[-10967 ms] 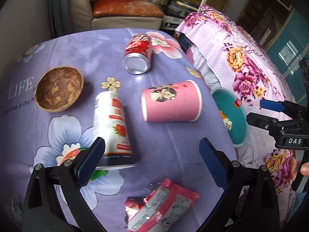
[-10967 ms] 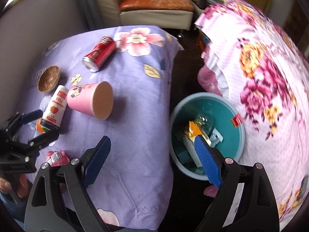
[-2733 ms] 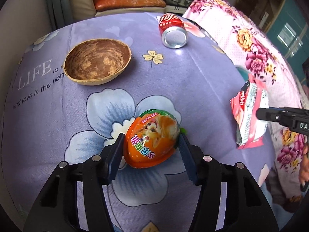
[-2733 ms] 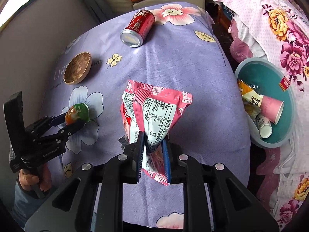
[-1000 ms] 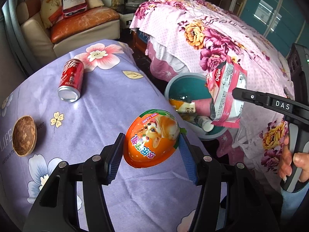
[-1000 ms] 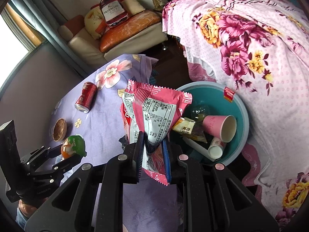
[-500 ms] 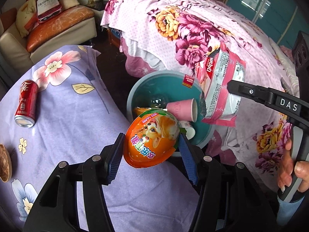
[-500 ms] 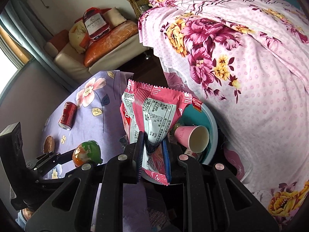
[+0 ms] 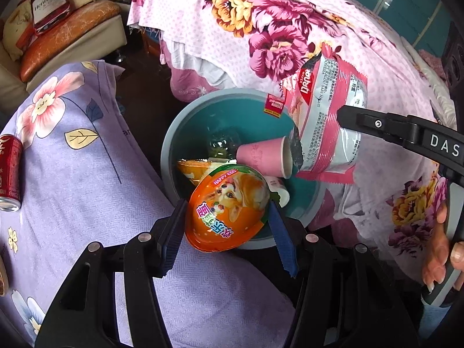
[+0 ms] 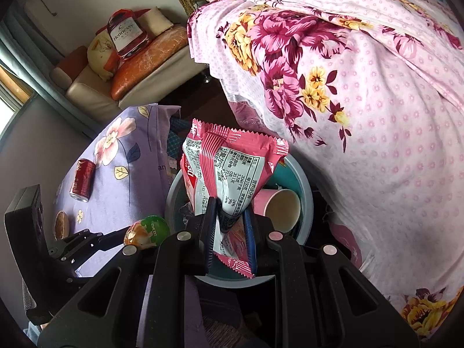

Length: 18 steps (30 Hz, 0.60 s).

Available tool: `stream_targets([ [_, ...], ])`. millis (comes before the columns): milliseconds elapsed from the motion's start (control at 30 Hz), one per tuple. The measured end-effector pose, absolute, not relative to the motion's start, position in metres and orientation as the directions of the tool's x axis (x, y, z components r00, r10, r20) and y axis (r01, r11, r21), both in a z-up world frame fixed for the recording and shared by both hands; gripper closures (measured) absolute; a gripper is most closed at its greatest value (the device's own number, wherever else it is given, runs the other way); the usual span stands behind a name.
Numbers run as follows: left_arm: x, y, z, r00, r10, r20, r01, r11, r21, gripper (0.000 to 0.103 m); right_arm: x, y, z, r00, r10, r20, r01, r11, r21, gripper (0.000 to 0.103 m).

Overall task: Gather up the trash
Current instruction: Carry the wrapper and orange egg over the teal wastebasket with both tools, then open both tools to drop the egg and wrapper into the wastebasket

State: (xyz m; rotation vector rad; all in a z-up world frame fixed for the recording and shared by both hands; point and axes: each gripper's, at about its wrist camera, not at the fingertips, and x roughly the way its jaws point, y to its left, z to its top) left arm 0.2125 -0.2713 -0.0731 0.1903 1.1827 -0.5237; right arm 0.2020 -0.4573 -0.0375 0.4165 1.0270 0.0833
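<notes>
My left gripper is shut on an orange egg-shaped toy package and holds it over the near rim of the teal trash basin on the floor. My right gripper is shut on a pink and silver snack wrapper, which hangs over the same basin. Seen from the left wrist, that wrapper sits above the basin's right side. Inside the basin lie a pink paper cup, a yellow packet and other trash.
A red soda can lies on the purple flowered tablecloth at the left. A bed with a pink floral cover rises right behind the basin. A sofa with cushions stands farther back. A hand holds the right gripper's handle.
Both grippers have moved from above the table's edge to over the basin and sunk a little toward it, each still holding its item. The basin now looks larger and closer.
</notes>
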Motion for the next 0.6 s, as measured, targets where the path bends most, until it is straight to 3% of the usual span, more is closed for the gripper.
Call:
stream_targets([
  [233,0.217,-0.283,-0.086,0.248,-0.282,-0.927,0.504,0.854,-0.125,0.044,0.209,-0.460,-0.043,0.513,0.250,-0.821,0.137,0.921,0.366,0.086],
  [367,0.220,-0.287,-0.089,0.259,-0.256,-0.931,0.499,0.861,-0.098,0.032,0.213,-0.461,-0.045,0.508,0.248,-0.825,0.142,0.920,0.364,0.086],
  [433,0.221,-0.286,-0.088,0.272,-0.251,-0.929,0.490,0.867,-0.091,0.017,0.215,-0.461,-0.045,0.506,0.248,-0.826,0.142,0.921,0.363,0.086],
  [600,0.222,-0.273,-0.084,0.290,-0.265,-0.920,0.462,0.880,-0.108,0.016,0.218,-0.458,-0.047,0.497,0.246,-0.832,0.141,0.923,0.357,0.085],
])
